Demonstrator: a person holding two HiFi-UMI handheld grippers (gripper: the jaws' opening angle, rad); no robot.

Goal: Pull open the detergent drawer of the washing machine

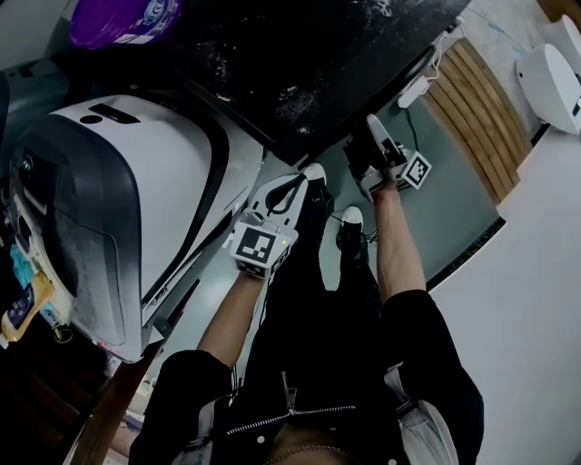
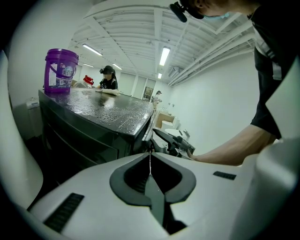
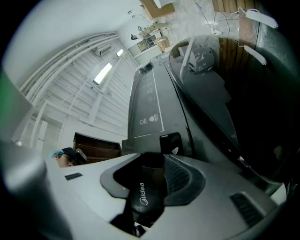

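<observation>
Drawer gripped by right tongs shows only in right gripper view.

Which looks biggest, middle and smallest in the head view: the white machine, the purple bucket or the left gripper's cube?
1. The white machine is far the largest.
2 and 3. The bucket and cube look about alike. The bucket is cut off by the picture's edge and the cube is nearer the camera, so I won't rank them.
</observation>
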